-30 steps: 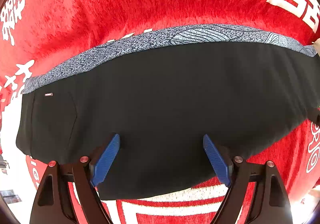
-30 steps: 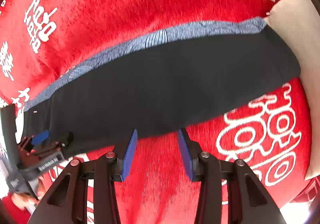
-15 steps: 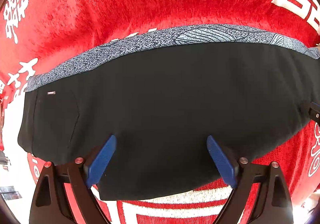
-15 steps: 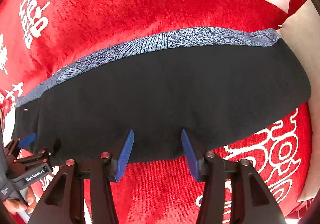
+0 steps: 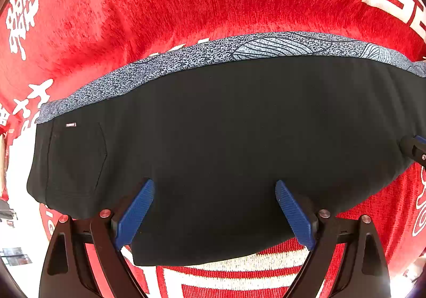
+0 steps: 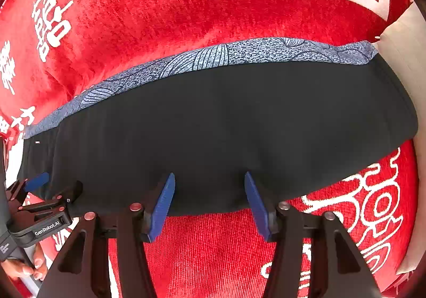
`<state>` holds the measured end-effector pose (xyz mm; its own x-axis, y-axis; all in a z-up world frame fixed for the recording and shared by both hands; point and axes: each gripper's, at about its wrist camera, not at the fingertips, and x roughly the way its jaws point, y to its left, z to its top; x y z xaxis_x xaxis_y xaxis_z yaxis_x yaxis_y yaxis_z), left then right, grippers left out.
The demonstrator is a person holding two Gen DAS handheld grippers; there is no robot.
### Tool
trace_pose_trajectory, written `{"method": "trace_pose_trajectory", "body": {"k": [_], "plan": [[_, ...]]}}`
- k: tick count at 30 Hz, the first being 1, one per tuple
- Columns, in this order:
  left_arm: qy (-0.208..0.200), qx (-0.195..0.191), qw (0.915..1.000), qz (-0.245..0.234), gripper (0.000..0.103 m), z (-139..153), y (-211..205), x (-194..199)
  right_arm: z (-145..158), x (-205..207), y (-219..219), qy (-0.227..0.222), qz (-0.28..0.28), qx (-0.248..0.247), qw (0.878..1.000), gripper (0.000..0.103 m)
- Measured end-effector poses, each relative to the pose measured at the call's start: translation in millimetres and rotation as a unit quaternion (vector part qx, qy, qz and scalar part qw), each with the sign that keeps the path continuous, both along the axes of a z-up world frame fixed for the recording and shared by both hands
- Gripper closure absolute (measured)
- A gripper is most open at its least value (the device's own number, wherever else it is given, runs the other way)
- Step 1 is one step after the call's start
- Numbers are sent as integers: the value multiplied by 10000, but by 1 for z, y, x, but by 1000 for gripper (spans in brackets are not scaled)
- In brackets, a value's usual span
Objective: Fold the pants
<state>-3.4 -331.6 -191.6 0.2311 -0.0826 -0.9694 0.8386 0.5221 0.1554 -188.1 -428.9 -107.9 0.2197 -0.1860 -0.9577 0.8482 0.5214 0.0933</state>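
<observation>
Both tongs point down at the pants (image 5: 226, 143): the left gripper (image 5: 213, 207) stands wide with nothing pinched, and the right gripper (image 6: 209, 201) is opening at the near edge, black cloth between its blades but apparently not pressed. Lying flat on the red blanket (image 5: 213, 5), the pants look folded leg over leg, a patterned strip (image 6: 239, 54) showing along the far edge. Remaining, I judge, is the crosswise fold.

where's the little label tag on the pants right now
In the left wrist view the small label sits at the far left of the black pants, just below the patterned blue strip, atop the pocket outline.
</observation>
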Motion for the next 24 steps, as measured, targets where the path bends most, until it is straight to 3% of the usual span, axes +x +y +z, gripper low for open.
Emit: {"method": "trace_pose_trajectory", "body": {"k": [15, 24], "plan": [[-158, 250, 9996, -24, 10, 5, -10, -7, -2, 3, 0, -28, 59, -3, 10000, 41], [-56, 295, 9995, -40, 10, 12, -19, -4, -2, 3, -1, -98, 45, 40, 9999, 39]]}}
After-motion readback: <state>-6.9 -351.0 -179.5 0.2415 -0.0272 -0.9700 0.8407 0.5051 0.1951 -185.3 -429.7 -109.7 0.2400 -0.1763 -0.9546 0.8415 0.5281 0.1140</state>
